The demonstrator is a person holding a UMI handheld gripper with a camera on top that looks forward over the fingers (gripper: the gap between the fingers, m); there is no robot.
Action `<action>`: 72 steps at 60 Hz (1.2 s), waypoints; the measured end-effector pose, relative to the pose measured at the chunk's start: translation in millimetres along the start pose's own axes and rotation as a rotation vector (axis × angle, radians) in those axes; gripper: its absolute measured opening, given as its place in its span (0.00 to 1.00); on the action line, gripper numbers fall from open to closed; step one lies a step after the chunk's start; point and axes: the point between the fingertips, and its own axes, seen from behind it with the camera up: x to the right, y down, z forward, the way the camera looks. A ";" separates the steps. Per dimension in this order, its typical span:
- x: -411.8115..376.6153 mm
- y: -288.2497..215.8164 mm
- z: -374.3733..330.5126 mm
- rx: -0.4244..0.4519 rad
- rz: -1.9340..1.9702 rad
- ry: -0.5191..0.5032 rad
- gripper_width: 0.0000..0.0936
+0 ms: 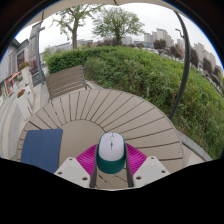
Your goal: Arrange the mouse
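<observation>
Fingers: my fingers (pixel 111 170) pinch the mouse (pixel 111 152) by its sides, pads tight against it.
Mouse: over the slatted counter (pixel 120 115), right of the blue pad (pixel 42 148).
Why: side grip steadies it for placing, I'd judge.

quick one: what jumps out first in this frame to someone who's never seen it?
The white and teal mouse, standing between the gripper fingers on a round slatted wooden table. A blue mouse pad lies on the table beside the fingers. Beyond the table, a broad green hedge and trees.
</observation>
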 end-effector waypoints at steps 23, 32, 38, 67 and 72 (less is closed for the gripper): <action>-221.5 -41.4 -37.7 0.061 -0.115 -0.250 0.45; -280.0 6.5 -11.9 0.003 -0.116 -0.245 0.45; -291.1 35.8 5.8 -0.023 -0.134 -0.185 0.45; -293.9 50.8 -99.2 -0.139 -0.091 -0.072 0.91; -293.8 38.3 -157.2 -0.137 -0.098 -0.061 0.91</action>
